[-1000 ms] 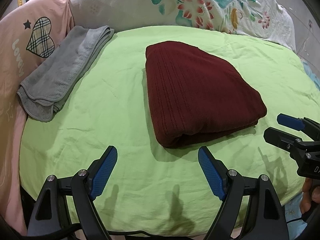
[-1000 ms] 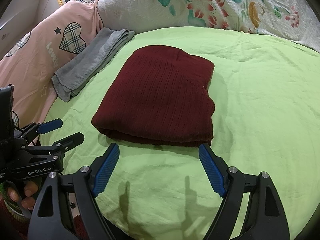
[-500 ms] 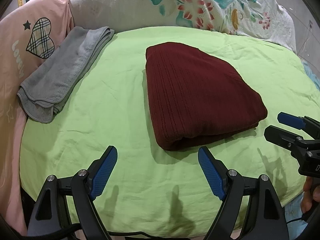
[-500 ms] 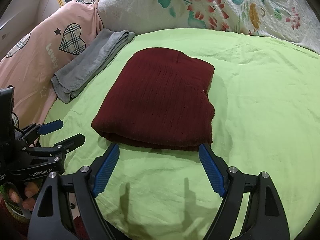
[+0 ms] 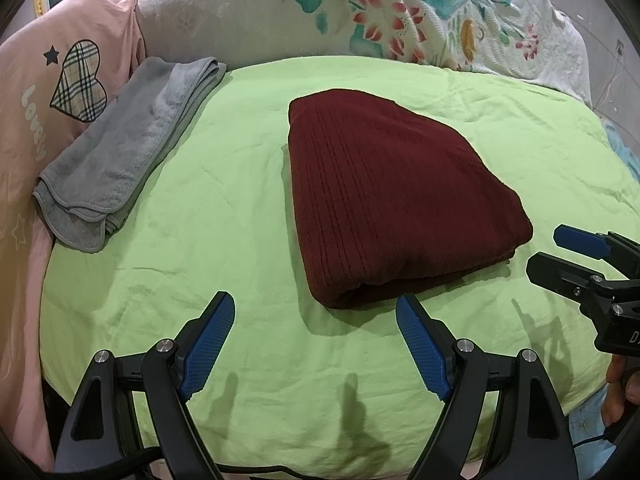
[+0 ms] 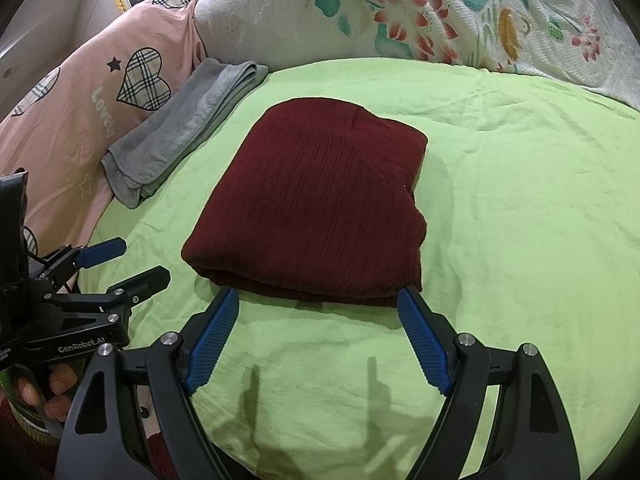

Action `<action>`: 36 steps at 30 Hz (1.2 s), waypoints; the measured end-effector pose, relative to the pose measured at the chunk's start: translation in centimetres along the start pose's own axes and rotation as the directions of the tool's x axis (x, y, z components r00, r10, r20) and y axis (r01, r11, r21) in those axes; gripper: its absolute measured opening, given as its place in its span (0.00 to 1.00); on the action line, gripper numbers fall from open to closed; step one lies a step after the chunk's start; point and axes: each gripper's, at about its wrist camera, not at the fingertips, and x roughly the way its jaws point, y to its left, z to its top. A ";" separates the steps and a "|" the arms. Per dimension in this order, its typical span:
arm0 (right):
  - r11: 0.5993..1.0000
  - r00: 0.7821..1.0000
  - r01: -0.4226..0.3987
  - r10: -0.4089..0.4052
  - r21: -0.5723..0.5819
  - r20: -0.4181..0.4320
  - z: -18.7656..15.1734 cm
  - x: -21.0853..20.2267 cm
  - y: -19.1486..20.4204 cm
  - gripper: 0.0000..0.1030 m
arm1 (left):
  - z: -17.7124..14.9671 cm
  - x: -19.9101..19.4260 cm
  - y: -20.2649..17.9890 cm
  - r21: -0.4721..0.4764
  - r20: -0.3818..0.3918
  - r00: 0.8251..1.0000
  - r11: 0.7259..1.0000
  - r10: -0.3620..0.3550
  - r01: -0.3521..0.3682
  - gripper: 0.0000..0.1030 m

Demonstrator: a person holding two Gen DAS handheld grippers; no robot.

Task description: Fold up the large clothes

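Both views have crept slightly closer to the bed since a second ago, so the folded maroon garment point(image 5: 396, 204) sits a touch lower in each frame; nothing on the bed has shifted. No containers are in view. The garment lies flat on the green sheet point(image 5: 224, 216), folded into a thick rectangle, centre-right in the left wrist view and centre in the right wrist view point(image 6: 316, 208).

The left gripper point(image 5: 316, 312) hovers above the sheet at the bottom of its frame, fingers point(image 5: 208, 340) spread wide and empty, just short of the garment's near folded corner. The right gripper point(image 6: 316, 304) also has its fingers point(image 6: 422, 340) wide apart and empty, the tips at the garment's near edge; whether they touch it cannot be told.

A folded grey towel point(image 5: 124, 160) rests at the sheet's left edge, against a pink heart-print cover point(image 5: 52, 92). A floral quilt point(image 5: 380, 16) fills the top of the frame.
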 end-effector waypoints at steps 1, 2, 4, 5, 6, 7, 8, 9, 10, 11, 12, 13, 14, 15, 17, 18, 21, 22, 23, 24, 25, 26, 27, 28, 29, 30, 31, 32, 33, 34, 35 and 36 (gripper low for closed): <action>1.000 1.000 0.001 -0.001 0.000 0.001 0.0 -0.1 0.0 0.79 | 0.0 0.0 0.0 0.000 0.001 1.000 1.000 0.000 0.000 0.81; 1.000 1.000 0.001 -0.001 -0.001 0.001 0.2 0.0 0.0 0.79 | 0.0 0.0 0.0 0.001 0.001 1.000 1.000 0.000 0.000 0.81; 1.000 1.000 0.000 0.000 0.000 0.003 0.2 -0.1 0.0 0.79 | 0.1 -0.1 0.0 0.001 0.004 1.000 1.000 -0.001 0.001 0.81; 1.000 1.000 0.000 0.000 0.000 0.003 0.3 -0.1 0.0 0.79 | 0.1 -0.1 0.1 0.001 0.005 1.000 1.000 -0.002 0.002 0.81; 1.000 1.000 0.000 0.000 -0.001 0.004 0.4 -0.1 0.0 0.79 | 0.2 -0.1 0.1 0.001 0.005 1.000 1.000 -0.003 0.003 0.81; 1.000 1.000 0.000 0.000 0.000 0.004 0.4 -0.1 0.0 0.79 | 0.2 -0.1 0.1 0.002 0.006 1.000 1.000 -0.003 0.003 0.81; 1.000 1.000 -0.001 0.001 0.000 0.005 0.5 -0.1 0.0 0.79 | 0.3 -0.1 0.1 0.003 0.006 1.000 1.000 -0.003 0.003 0.81; 1.000 1.000 -0.001 0.001 -0.001 0.006 0.6 -0.1 0.0 0.79 | 0.3 -0.1 0.1 0.003 0.006 1.000 1.000 -0.003 0.003 0.81; 1.000 1.000 0.000 0.000 -0.001 0.006 0.6 -0.1 0.0 0.79 | 0.3 -0.1 0.1 0.004 0.006 1.000 1.000 -0.003 0.003 0.81; 1.000 1.000 -0.001 0.001 -0.001 0.006 0.6 -0.1 0.0 0.79 | 0.3 -0.1 0.0 0.004 0.007 1.000 1.000 -0.003 0.003 0.81; 1.000 1.000 0.000 0.000 0.000 0.005 0.6 -0.1 0.0 0.79 | 0.3 -0.1 0.0 0.004 0.007 1.000 1.000 -0.003 0.003 0.81; 1.000 1.000 0.001 -0.001 0.000 0.006 0.6 -0.1 0.0 0.79 | 0.4 -0.1 0.1 0.003 0.007 1.000 1.000 -0.003 0.003 0.81; 1.000 1.000 0.000 0.000 0.000 0.006 0.6 -0.1 0.0 0.79 | 0.4 -0.1 0.0 0.003 0.008 1.000 1.000 -0.002 0.002 0.81; 1.000 1.000 0.001 -0.001 0.000 0.007 0.6 -0.2 0.0 0.79 | 0.5 -0.1 0.0 0.005 0.009 1.000 1.000 -0.003 0.003 0.81; 1.000 1.000 0.002 -0.002 -0.001 0.008 0.9 -0.3 0.0 0.79 | 0.5 -0.1 0.0 0.007 0.014 1.000 1.000 -0.001 0.001 0.81; 1.000 1.000 0.003 -0.003 -0.002 0.008 1.0 -0.3 -0.1 0.79 | 0.6 -0.1 -0.1 0.010 0.016 1.000 1.000 0.003 -0.003 0.81; 1.000 1.000 0.009 -0.009 -0.006 0.012 1.2 -0.2 0.0 0.79 | 0.9 0.0 -0.1 0.015 0.024 1.000 1.000 0.018 -0.018 0.81; 1.000 1.000 0.011 -0.011 -0.005 0.014 1.3 -0.2 0.1 0.79 | 1.1 0.0 -0.1 0.015 0.027 0.999 1.000 0.019 -0.019 0.81; 1.000 1.000 0.012 -0.011 -0.005 0.017 1.4 -0.2 0.0 0.79 | 1.2 0.0 -0.1 0.014 0.030 0.999 1.000 0.020 -0.020 0.81; 1.000 1.000 0.012 -0.011 -0.004 0.020 1.5 -0.2 -0.1 0.79 | 1.3 0.0 0.0 0.014 0.032 0.999 1.000 0.021 -0.021 0.81; 1.000 1.000 0.012 -0.012 -0.004 0.022 1.6 -0.2 -0.1 0.79 | 1.4 0.0 0.0 0.012 0.034 0.999 1.000 0.021 -0.021 0.81; 1.000 1.000 0.014 -0.014 -0.002 0.023 1.7 -0.1 -0.2 0.79 | 1.5 0.1 0.1 0.009 0.034 0.999 1.000 0.023 -0.023 0.81; 1.000 1.000 0.015 -0.015 0.000 0.024 1.7 -0.1 -0.2 0.79 | 1.7 0.2 0.1 0.005 0.032 0.999 1.000 0.025 -0.025 0.81; 1.000 1.000 0.014 -0.014 0.001 0.024 1.9 0.0 -0.3 0.79 | 1.8 0.3 0.3 0.000 0.030 0.999 1.000 0.023 -0.023 0.81; 1.000 1.000 0.014 -0.014 0.003 0.023 1.9 0.1 -0.3 0.79 | 1.9 0.4 0.3 -0.005 0.027 0.999 1.000 0.020 -0.019 0.81; 1.000 1.000 0.014 -0.014 0.004 0.023 1.9 0.1 -0.2 0.79 | 2.0 0.4 0.4 -0.008 0.026 0.999 1.000 0.018 -0.018 0.81; 1.000 1.000 0.012 -0.012 0.003 0.023 2.0 0.2 -0.2 0.79 | 2.0 0.4 0.4 -0.009 0.027 0.999 1.000 0.020 -0.020 0.81; 1.000 1.000 0.010 -0.010 0.003 0.022 2.0 0.2 -0.2 0.79 | 2.0 0.4 0.4 -0.009 0.028 0.999 1.000 0.023 -0.023 0.81; 1.000 1.000 0.010 -0.010 0.001 0.020 2.0 0.3 -0.2 0.79 | 2.1 0.5 0.4 -0.009 0.027 0.999 1.000 0.024 -0.024 0.81; 1.000 1.000 0.010 -0.010 0.002 0.019 2.0 0.3 -0.1 0.79 | 2.1 0.5 0.5 -0.008 0.027 0.999 1.000 0.022 -0.022 0.81; 1.000 1.000 0.010 -0.010 0.001 0.019 2.0 0.3 0.0 0.79 | 2.1 0.5 0.5 -0.008 0.027 0.999 1.000 0.023 -0.022 0.81; 1.000 1.000 0.009 -0.009 0.000 0.019 1.9 0.3 0.1 0.79 | 2.1 0.5 0.5 -0.008 0.026 0.999 1.000 0.024 -0.024 0.81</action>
